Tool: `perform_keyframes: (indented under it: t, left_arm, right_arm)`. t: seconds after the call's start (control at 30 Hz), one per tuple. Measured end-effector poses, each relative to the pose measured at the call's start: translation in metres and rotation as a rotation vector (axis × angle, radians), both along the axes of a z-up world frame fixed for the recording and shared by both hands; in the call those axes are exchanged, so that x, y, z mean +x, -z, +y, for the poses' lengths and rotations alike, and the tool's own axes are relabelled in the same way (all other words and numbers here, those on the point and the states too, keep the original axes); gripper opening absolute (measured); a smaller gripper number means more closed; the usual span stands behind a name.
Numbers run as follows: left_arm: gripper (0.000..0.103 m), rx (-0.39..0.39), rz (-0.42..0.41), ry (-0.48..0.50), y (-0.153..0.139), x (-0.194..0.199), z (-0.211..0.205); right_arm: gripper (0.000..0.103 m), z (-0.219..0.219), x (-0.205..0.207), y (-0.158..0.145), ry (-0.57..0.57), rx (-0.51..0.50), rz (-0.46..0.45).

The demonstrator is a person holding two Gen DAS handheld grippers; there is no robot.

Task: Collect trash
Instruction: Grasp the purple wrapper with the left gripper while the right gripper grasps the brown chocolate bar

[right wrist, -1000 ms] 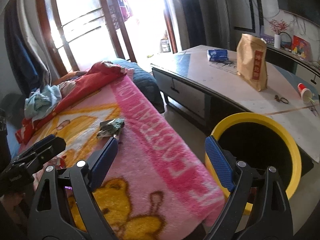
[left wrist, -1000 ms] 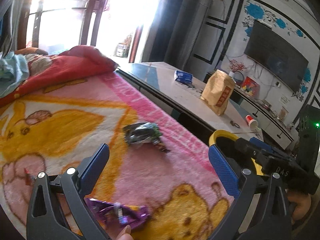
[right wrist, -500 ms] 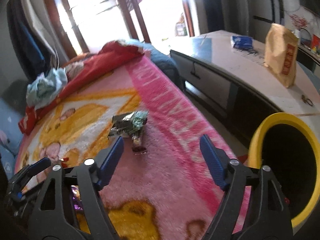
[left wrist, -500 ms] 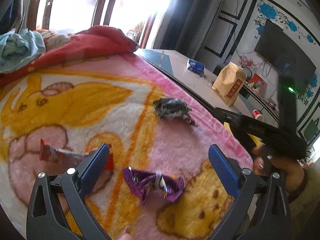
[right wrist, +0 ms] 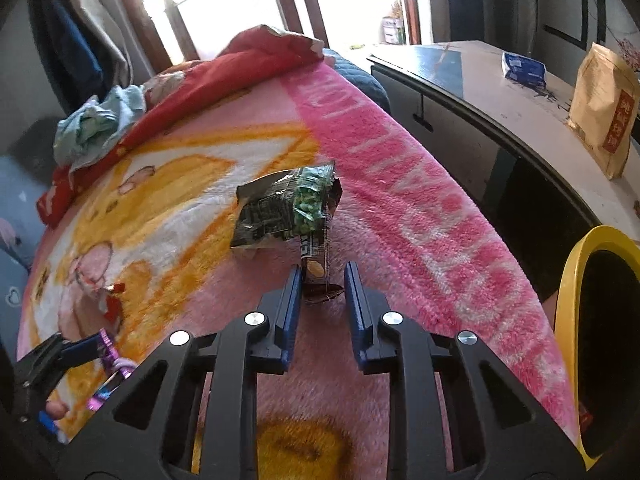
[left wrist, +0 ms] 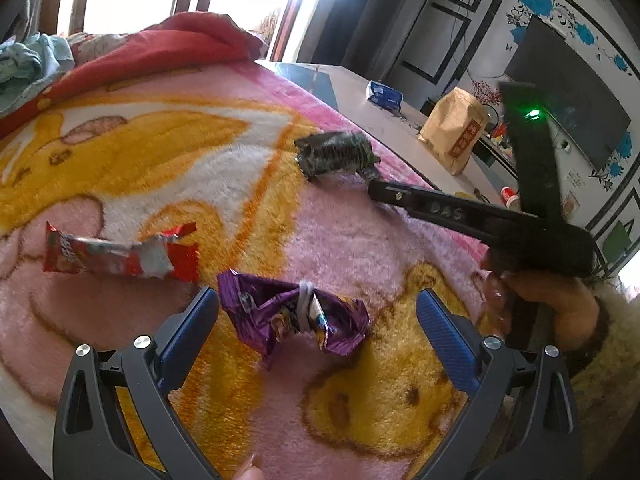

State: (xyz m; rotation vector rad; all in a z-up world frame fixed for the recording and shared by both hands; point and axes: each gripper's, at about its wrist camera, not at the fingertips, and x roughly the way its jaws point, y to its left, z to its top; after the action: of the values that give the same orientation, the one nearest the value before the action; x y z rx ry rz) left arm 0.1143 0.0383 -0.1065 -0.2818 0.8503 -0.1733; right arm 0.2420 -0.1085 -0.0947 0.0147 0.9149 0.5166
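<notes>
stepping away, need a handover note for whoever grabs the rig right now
Right tool: jaws closing around the brown tail of the green-and-black foil snack wrapper, not yet clamped.
Left tool: open, empty, over the crumpled purple foil wrapper.
Red-and-silver wrapper lies further left on the pink fleece blanket.
Yellow-rimmed black bin stands beside the bed.
Done: no wrapper lifted.
Left: bin all three.

My left gripper (left wrist: pixel 318 320) has blue ribbed pads on black arms, as does my right gripper (right wrist: pixel 320 292). The blanket (left wrist: pixel 160 152) is pink with yellow-and-orange cartoon figures on white patches and a deep pink border carrying pale lettering. The purple wrapper (left wrist: pixel 292 316) is metallic, the red wrapper (left wrist: pixel 116 256) carries silver-white print, and the snack packet (right wrist: pixel 286 208) is dark with green printed peas. The bin (right wrist: pixel 576 280) has a yellow rim and black interior.
</notes>
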Motion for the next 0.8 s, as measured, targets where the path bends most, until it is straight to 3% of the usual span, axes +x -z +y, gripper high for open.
perform_keyframes:
  t: [0.1, 0.17, 0.3, 0.37, 0.6, 0.67, 0.8]
  left_arm:
    - [0.094, 0.002, 0.010, 0.009, 0.005, 0.001, -0.004]
    - [0.083, 0.015, 0.011, 0.013, 0.006, 0.001, -0.007]
    - [0.075, 0.031, 0.017, 0.008, 0.007, 0.002, -0.008]
    - [0.062, 0.038, 0.020, 0.003, 0.007, 0.003, -0.007]
    - [0.040, 0.034, 0.014, 0.044, 0.005, 0.003, -0.015]
    - [0.029, 0.019, 0.010, 0.056, 0.003, 0.003, -0.018]
    - [0.027, 0.010, -0.017, 0.089, -0.007, 0.003, -0.029]
  right_arm:
    - [0.016, -0.006, -0.011, -0.008, -0.005, 0.007, -0.025]
    - [0.016, -0.012, -0.016, -0.013, 0.000, 0.012, -0.034]
    - [0.016, -0.027, -0.024, -0.019, 0.016, 0.023, -0.040]
    - [0.016, -0.034, -0.029, -0.022, 0.021, 0.025, -0.047]
    - [0.015, -0.057, -0.041, -0.030, 0.055, 0.051, -0.055]
    - [0.015, -0.063, -0.044, -0.032, 0.062, 0.057, -0.057]
    - [0.015, -0.074, -0.048, -0.036, 0.077, 0.059, -0.069]
